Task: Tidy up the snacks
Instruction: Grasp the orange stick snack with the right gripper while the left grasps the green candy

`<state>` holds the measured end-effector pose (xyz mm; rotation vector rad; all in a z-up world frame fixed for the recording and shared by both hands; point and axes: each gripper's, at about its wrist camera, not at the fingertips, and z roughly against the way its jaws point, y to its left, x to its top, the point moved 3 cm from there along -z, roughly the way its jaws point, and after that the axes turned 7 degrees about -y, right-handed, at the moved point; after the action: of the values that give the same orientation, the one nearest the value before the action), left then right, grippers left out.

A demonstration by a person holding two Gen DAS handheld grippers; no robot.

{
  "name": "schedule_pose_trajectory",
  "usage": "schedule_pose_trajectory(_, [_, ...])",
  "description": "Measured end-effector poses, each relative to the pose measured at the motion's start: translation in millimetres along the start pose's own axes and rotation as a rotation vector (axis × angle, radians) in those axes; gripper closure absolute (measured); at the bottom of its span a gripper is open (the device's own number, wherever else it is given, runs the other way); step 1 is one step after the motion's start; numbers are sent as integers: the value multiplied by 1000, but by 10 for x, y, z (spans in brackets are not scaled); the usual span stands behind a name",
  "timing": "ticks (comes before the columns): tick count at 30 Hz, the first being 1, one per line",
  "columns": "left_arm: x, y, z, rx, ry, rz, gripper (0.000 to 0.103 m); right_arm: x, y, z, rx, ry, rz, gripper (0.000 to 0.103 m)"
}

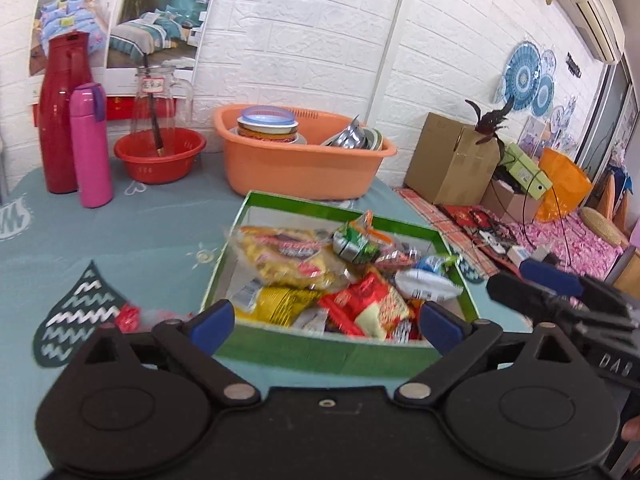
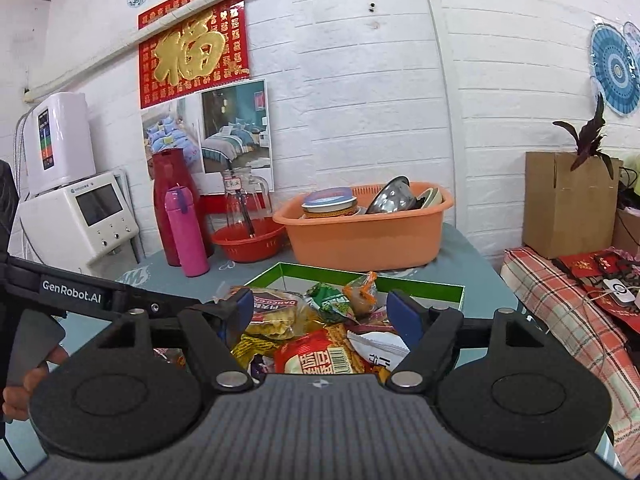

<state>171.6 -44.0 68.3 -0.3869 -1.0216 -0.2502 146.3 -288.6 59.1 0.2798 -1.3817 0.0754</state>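
The snacks (image 1: 340,280) lie heaped in the green box (image 1: 328,354) on the counter (image 1: 140,232), near its front edge; a big yellow bag (image 1: 288,260) sits on top at the left, a red packet (image 1: 372,300) and a white one (image 1: 428,284) toward the right; one small red packet (image 1: 128,318) lies outside the box, on the counter just beside its left wall, and looks to be the only stray.

The left tool (image 1: 326,320) hangs over the near wall of the box with its blue pads spread wide and nothing between them; the right tool (image 2: 320,312) likewise stands released, jaws at full spread over the heap, no pad pressing on any packet; in the left view it shows at the right edge, beside the box.

Judged from this, the step in hand is the moment just after a drop into the box, both tools empty and free to fetch; most of the task looks done, the box being nearly full.

The next move calls for the left tool, as the nearer one, to swing left and down to the stray packet, pads straddling it flat on the cloth, then close gently; the wrapper is thin and slippery, so a low, level approach matters; the lift must clear the box wall before release.

The orange tub (image 1: 304,164) and pink bottle (image 1: 91,148) behind stand well apart and need no care.
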Motion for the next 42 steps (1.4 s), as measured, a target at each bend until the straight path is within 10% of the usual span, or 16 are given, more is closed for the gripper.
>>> schedule_pose_trajectory(10, [-725,471,818,83,41,17,0,-169,100,607,74,36,11,0])
schedule_pose_trajectory(19, [-1301,785,911,120,102,129,0,-709,-279,926,-74,148,35,0])
schedule_pose_trajectory(36, [-1406,897,794,149,102,149,0,-1260,-527,640,-158,295,26,0])
schedule_pose_trajectory(38, [-1399,902,763,154,107,145,0,-1282,-464,596,-138,297,26,43])
schedule_pose_trajectory(42, [-1379,916,691,157,113,140,0,-1282,-224,494,-12,314,12,60])
